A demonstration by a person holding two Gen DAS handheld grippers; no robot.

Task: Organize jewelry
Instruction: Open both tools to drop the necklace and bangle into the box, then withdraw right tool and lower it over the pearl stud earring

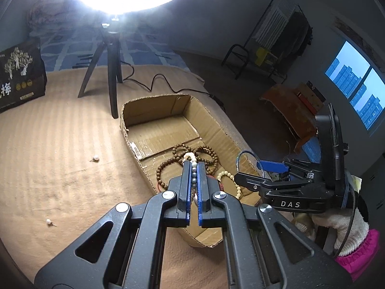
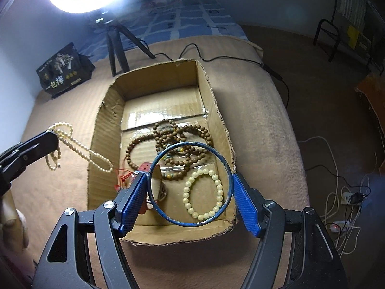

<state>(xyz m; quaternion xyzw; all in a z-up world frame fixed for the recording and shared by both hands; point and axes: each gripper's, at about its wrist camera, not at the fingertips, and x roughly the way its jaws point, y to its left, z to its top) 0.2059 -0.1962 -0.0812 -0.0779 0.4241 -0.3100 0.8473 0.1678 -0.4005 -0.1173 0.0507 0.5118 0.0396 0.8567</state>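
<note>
My left gripper (image 1: 193,166) is shut on a cream pearl necklace (image 1: 194,172), held over the near part of an open cardboard box (image 1: 125,125). In the right wrist view this left gripper (image 2: 55,142) sits left of the box (image 2: 105,130), and the necklace (image 2: 91,155) dangles in loops from it. My right gripper (image 2: 190,178) is shut on a thin blue bangle (image 2: 227,168), gripped across its width above the box's near end. Inside the box lie brown bead strands (image 2: 168,139), a cream bead bracelet (image 2: 220,187) and a red-corded piece (image 2: 144,167).
Two loose pearl earrings (image 1: 95,159) (image 1: 49,221) lie on the tan cloth left of the box. Behind the box stand a ring-light tripod (image 1: 112,72) with its cable and a black printed bag (image 1: 19,72). A gloved hand with a pink cuff (image 1: 349,231) holds the right gripper (image 1: 262,175).
</note>
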